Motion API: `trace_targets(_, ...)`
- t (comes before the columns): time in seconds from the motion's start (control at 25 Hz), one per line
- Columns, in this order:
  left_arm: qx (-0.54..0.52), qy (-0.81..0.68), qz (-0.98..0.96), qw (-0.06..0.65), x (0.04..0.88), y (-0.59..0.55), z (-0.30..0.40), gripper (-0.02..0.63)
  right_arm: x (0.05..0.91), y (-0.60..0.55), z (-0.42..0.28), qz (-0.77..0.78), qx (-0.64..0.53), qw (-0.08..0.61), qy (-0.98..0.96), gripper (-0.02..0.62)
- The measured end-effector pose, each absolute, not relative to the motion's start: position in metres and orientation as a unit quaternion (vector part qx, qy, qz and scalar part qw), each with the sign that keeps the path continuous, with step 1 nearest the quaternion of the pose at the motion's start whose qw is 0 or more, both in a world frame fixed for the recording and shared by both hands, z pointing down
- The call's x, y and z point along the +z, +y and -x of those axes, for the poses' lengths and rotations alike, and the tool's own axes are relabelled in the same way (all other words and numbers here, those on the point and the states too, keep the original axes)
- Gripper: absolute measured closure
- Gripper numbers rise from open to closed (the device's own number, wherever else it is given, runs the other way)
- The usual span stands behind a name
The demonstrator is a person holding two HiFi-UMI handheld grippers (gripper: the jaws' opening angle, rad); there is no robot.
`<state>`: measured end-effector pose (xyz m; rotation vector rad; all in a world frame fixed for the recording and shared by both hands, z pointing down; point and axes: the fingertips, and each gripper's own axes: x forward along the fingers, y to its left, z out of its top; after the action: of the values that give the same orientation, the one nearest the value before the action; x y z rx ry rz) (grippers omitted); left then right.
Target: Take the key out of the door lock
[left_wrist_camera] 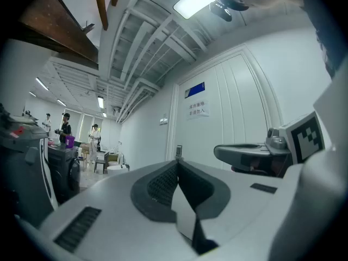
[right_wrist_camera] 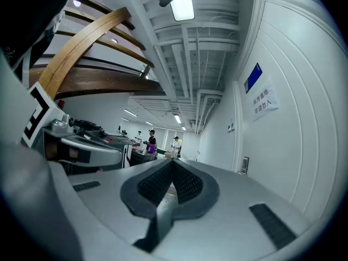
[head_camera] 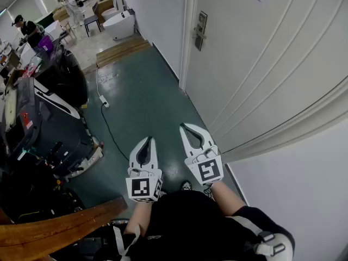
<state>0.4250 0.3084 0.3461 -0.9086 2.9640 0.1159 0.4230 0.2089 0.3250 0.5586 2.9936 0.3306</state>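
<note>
Both the left gripper (head_camera: 149, 141) and the right gripper (head_camera: 184, 126) are pressed together and empty, while the door lock (head_camera: 200, 30), its key too small to make out, lies well ahead, nearer the right one.

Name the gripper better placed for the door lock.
Right. The right gripper hangs beside the door, nearer the door lock; the left gripper sits farther out. Both are shut and empty.

— What sort of place am I standing in?
— A workshop-like test hall, I'd say. There's a dark green painted floor (head_camera: 138, 99) under me and a loose white ceramic toilet (head_camera: 118, 25) at upper left. A person in a black cap (head_camera: 24, 26) is at far left, and bare white ceiling beams (right_wrist_camera: 190, 42) with a long bright strip light (right_wrist_camera: 185, 1) run overhead.
</note>
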Motion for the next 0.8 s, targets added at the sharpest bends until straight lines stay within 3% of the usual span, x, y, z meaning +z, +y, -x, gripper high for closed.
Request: trace_targets(0.8,0.033,0.952,0.297,-0.065,0.410,0.245,-0.446,0.578,0.361,0.145,-0.444,-0.203,0.078,0.018,0.976,0.588)
